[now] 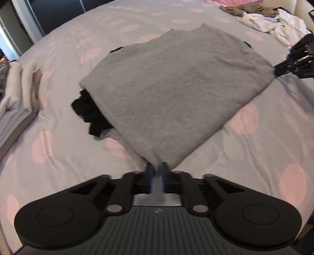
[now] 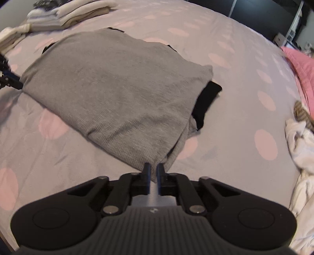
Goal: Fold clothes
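Folded stack (image 2: 64,17), white heap (image 1: 274,25), grey garment (image 1: 166,88)

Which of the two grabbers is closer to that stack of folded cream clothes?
The left gripper. The folded cream stack lies on its own side of the grey garment; the right gripper holds the opposite corner, nearer the loose white clothes.

A grey garment of soft, matt knit cloth with a fine ribbed texture (image 2: 109,94) lies on a smooth lilac cotton-like bedsheet with pink dots (image 2: 245,82). Matt black cloth (image 1: 90,115) shows beneath it. The left gripper (image 1: 157,168) is matt black plastic with dull metal pivot pins.
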Tool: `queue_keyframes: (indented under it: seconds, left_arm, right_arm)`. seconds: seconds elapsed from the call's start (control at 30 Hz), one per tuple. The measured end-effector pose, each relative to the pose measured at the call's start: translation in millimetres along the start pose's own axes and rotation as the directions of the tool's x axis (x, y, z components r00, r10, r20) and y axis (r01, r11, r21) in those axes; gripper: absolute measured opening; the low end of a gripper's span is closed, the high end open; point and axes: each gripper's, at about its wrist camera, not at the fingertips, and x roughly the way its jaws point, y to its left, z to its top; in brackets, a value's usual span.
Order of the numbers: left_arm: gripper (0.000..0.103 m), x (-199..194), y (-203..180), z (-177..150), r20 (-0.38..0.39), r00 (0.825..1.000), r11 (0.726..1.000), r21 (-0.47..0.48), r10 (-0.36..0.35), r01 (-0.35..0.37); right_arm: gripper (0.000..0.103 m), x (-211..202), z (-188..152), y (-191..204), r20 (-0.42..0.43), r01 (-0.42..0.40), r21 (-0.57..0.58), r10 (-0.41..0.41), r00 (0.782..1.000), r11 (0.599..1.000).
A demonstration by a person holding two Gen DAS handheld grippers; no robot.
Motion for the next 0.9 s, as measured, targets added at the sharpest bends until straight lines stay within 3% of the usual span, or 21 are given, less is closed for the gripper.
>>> queue_keyframes:
  seconds: [0.27,0.33,0.5,0.53,0.6,0.67,0.73,0.8,0.9]
  left_arm:
    - [0.001,-3,13,-6,-0.041,0.999,0.999,-0.033,0.011,-0.012]
    - [0.002,-8,14,-4,-0.036,0.999,0.999,-0.034,0.015,-0.016]
    - [0.003,-22,13,0,-0.021,0.999,0.999,-0.014,0.045,-0.045]
    - [0.003,-24,11,1,-0.017,0.998,0.998,-0.001,0.058,-0.058]
    - [0.008,-29,3,1,0.003,0.995,0.993,0.061,0.098,-0.098]
    - [0.021,-32,-6,1,0.034,0.992,0.985,0.122,0.123,-0.126]
    - [0.028,-34,-19,-1,0.075,0.989,0.973,0.187,0.127,-0.139]
    - [0.033,-32,-34,-3,0.102,0.986,0.953,0.263,0.129,-0.152]
    - [0.037,-23,-57,-10,0.124,0.982,0.911,0.373,0.141,-0.178]
  right_arm:
    - [0.0,1,-5,-10,-0.085,0.05,0.026,-0.047,0.995,0.998]
    - [0.0,-1,-9,-19,-0.093,0.036,0.074,-0.029,0.995,0.997]
    - [0.007,-17,-8,-26,-0.019,0.02,0.101,-0.018,1.0,0.995]
    - [0.009,-19,-7,-22,-0.003,0.016,0.077,-0.016,1.0,0.997]
    - [0.029,-22,-5,-13,0.028,0.002,0.021,-0.002,1.0,1.0]
    - [0.03,-22,-2,1,0.052,-0.01,-0.041,0.012,0.999,0.999]
    - [0.033,-21,-1,18,0.071,-0.004,-0.137,0.013,0.997,0.99]
    - [0.041,-20,-1,36,0.089,0.014,-0.243,0.008,0.996,0.97]
    - [0.041,-15,-4,59,0.098,0.047,-0.384,-0.01,0.995,0.922]
